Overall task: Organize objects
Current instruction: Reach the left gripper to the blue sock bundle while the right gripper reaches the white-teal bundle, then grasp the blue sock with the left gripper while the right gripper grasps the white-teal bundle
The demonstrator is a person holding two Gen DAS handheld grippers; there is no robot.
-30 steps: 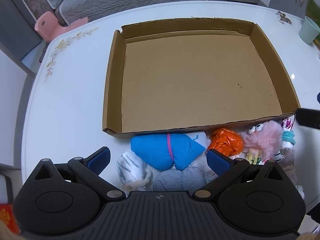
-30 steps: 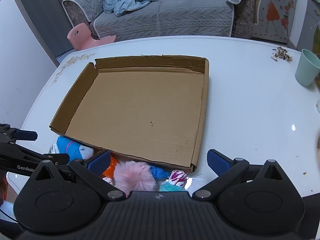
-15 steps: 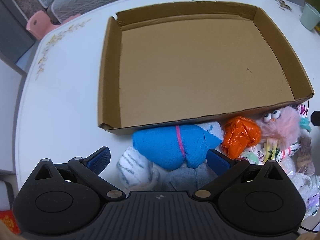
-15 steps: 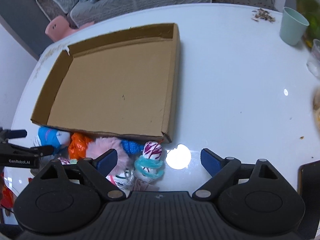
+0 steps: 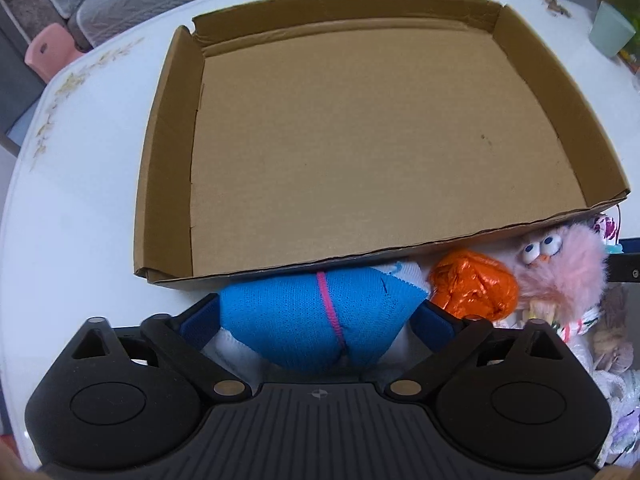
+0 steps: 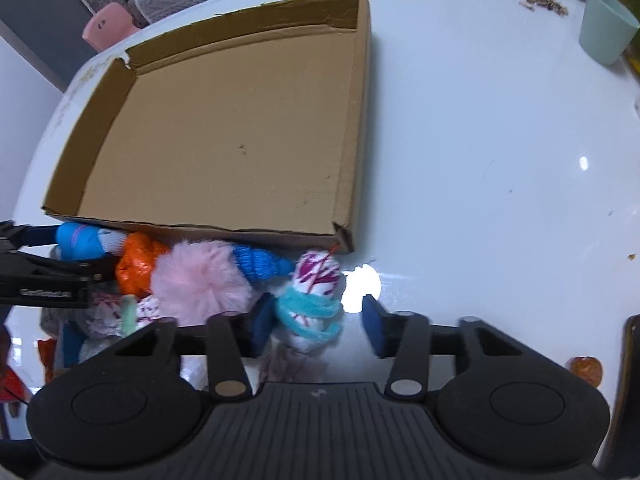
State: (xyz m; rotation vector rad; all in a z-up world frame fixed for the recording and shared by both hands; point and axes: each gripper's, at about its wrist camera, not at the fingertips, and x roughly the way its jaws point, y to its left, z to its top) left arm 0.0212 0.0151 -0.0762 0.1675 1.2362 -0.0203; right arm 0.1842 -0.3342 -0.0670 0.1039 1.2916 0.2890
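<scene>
An empty shallow cardboard box lies on the white table. A pile of soft things lies along its near wall. My left gripper is open, its fingers on either side of a blue rolled sock. Beside the sock are an orange foil ball and a pink fluffy toy with eyes. My right gripper is open around a white and magenta roll wrapped in a teal band.
A mint green cup stands at the table's far right, with crumbs near it. A second blue knit roll lies against the box wall. More patterned socks lie at the right of the pile.
Both grippers have moved down and forward to the pile. The left now straddles the blue sock. The right has narrowed and now straddles the white and magenta roll.
</scene>
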